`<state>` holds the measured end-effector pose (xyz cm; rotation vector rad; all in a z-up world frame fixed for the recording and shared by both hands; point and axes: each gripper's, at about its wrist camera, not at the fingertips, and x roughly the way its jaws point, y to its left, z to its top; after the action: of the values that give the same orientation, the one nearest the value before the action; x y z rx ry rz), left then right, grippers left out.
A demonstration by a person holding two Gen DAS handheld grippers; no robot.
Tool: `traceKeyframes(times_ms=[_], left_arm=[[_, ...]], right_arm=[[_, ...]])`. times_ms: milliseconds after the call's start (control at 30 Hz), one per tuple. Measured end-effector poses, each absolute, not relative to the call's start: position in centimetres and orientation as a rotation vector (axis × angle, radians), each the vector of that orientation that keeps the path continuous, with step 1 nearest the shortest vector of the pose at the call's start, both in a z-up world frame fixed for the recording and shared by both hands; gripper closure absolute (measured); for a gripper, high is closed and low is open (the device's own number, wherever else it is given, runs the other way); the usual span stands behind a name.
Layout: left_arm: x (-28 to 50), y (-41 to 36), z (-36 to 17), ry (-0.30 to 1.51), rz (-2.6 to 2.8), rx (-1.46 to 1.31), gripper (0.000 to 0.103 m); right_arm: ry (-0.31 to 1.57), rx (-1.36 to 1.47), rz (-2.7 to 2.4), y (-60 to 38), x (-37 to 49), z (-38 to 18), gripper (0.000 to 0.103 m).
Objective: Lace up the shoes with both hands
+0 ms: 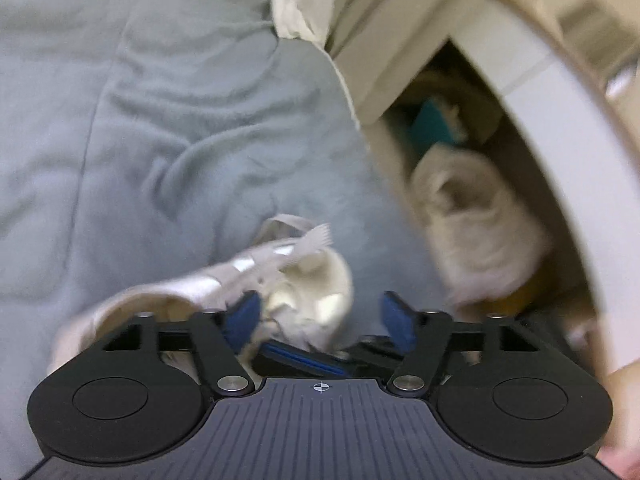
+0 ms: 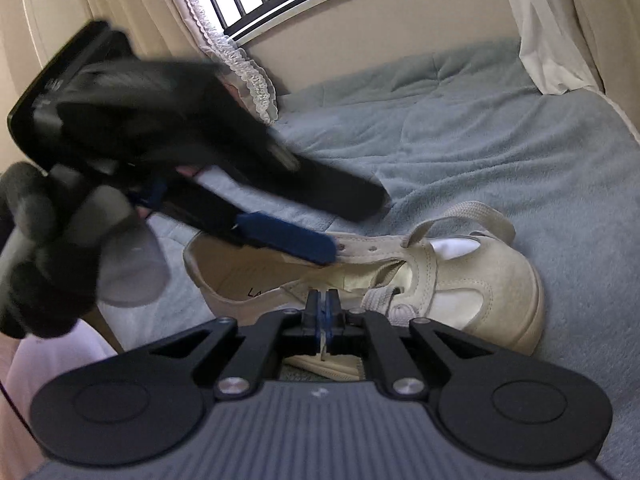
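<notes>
The right gripper (image 2: 325, 312) is pinched together on what looks like the lace end, though the view there is tight, probably to keep it taut for threading. The left gripper (image 1: 318, 312), fingers spread apart, hovers over the cream shoe (image 2: 460, 280), which lies on the grey-green blanket (image 2: 480, 140), one pad near the eyelet strip, seemingly steadying it.

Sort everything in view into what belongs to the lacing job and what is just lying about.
For the job:
- shoe
- shoelace
- left gripper, fingers apart at the shoe's eyelets
- right gripper, fingers pressed together on a lace end

Just lying about:
- blanket
- curtain
- lace-trimmed curtain
- fluffy white bundle, blurred
</notes>
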<state>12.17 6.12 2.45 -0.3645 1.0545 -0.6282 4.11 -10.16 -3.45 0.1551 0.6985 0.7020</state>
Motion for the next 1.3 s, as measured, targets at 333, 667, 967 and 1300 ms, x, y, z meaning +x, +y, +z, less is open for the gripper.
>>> traceKeyframes(times_ms=[333,667,967,1300], left_arm=[[12.2,7.8,0.7,1.135,-0.658,-0.429,0.034],[12.8,8.5,0.7,1.043,-0.573,-0.557,0.023],[11.0,5.6,1.0,0.930,-0.592,-0.156,0.050],[9.9,4.0,0.5,0.873,-0.515,-0.135,0.047]], right_arm=[[0.682,0.091,0.697,-9.4,3.6,-3.3,0.100],[0.668,0.060,0.693,-9.3,3.4,-3.2,0.100],[0.592,-0.157,0.773,-9.5,1.8,-1.5,0.063],[0.620,-0.076,0.652,-16.0,3.1,1.2,0.056]])
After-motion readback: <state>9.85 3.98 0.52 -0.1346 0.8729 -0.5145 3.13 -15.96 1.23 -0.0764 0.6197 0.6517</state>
